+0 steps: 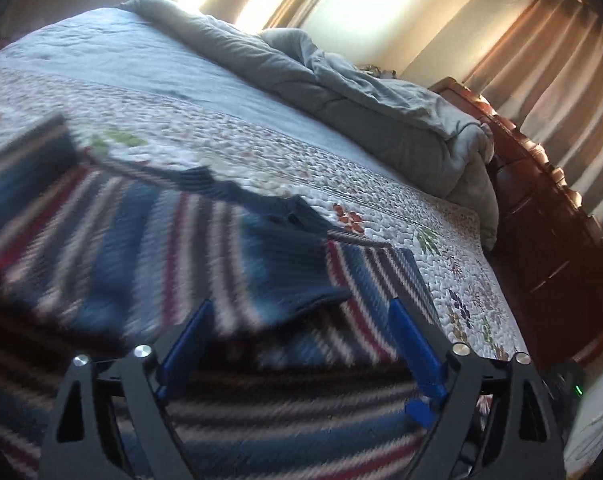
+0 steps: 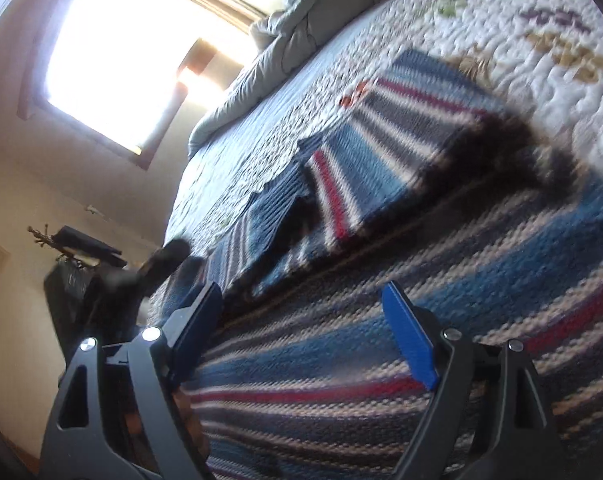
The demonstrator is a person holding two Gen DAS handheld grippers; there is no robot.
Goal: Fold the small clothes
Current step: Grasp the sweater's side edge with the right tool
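Striped knit sweater [image 1: 149,240] lying on a floral quilt [image 1: 261,152] that covers the bed, seen from both wrist cameras; the garment is banded in blue, grey, white and red, and one part is folded over onto the body. No container appears in either view. Left gripper [image 1: 301,312]: blue-padded fingers spread wide apart, nothing between them, poised low over the near portion of the sweater; whether the tips touch the knit cannot be told because of motion blur. Right gripper [image 2: 301,292]: fingers likewise held well apart and empty, just above the striped fabric, which fills the lower part of that view. The left wrist view alone shows a rumpled grey comforter [image 1: 361,92] bunched along the far side of the bed, a reddish wooden dresser [image 1: 541,208] beside it and tan curtains [image 1: 561,80]. The right wrist view alone shows a bright window [image 2: 141,52] in the wall and a dark, blurred object [image 2: 89,264] near the bed's edge.
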